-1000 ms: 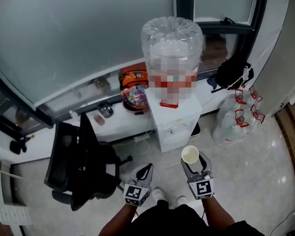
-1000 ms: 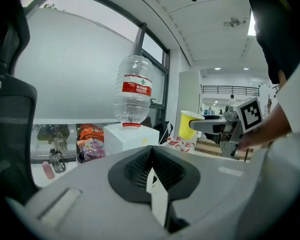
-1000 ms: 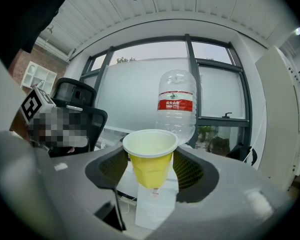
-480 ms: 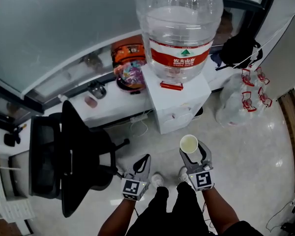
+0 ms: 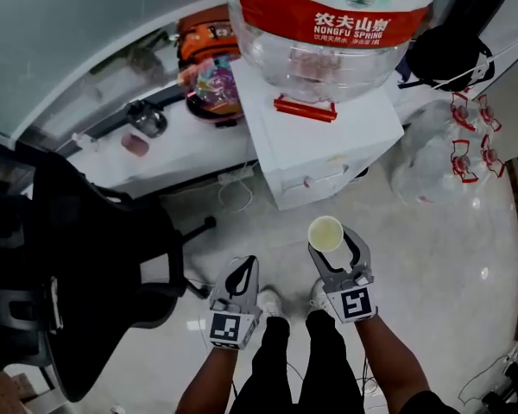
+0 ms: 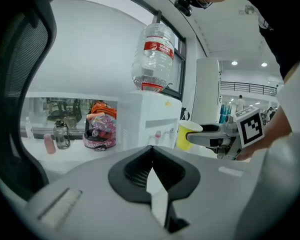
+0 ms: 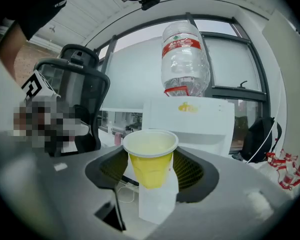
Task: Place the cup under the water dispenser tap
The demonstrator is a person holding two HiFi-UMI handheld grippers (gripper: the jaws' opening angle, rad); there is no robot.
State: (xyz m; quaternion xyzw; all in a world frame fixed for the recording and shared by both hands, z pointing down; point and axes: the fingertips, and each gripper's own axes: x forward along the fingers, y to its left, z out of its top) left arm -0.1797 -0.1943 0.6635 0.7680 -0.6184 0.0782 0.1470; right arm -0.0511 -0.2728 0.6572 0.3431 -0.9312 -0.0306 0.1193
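Note:
A yellow paper cup [image 5: 325,233] stands upright and empty between the jaws of my right gripper [image 5: 331,242], which is shut on it. In the right gripper view the cup [image 7: 150,160] fills the middle, with the white water dispenser [image 7: 190,121] straight behind it. The dispenser [image 5: 328,145] carries a big clear bottle [image 5: 328,33] with a red label. Its small taps [image 6: 162,134] show in the left gripper view, left of the cup [image 6: 187,135]. My left gripper [image 5: 243,267] hangs left of the cup, shut and empty.
A black office chair [image 5: 78,257] stands at the left. A white ledge [image 5: 173,158] behind it bears an orange bag [image 5: 209,37] and a small bottle. Clear plastic bags with red handles [image 5: 457,158] lie right of the dispenser. The person's feet are below the grippers.
Both grippers and the head camera have sunk lower and come closer to the dispenser, which now looks much larger. The cup stays in the right gripper.

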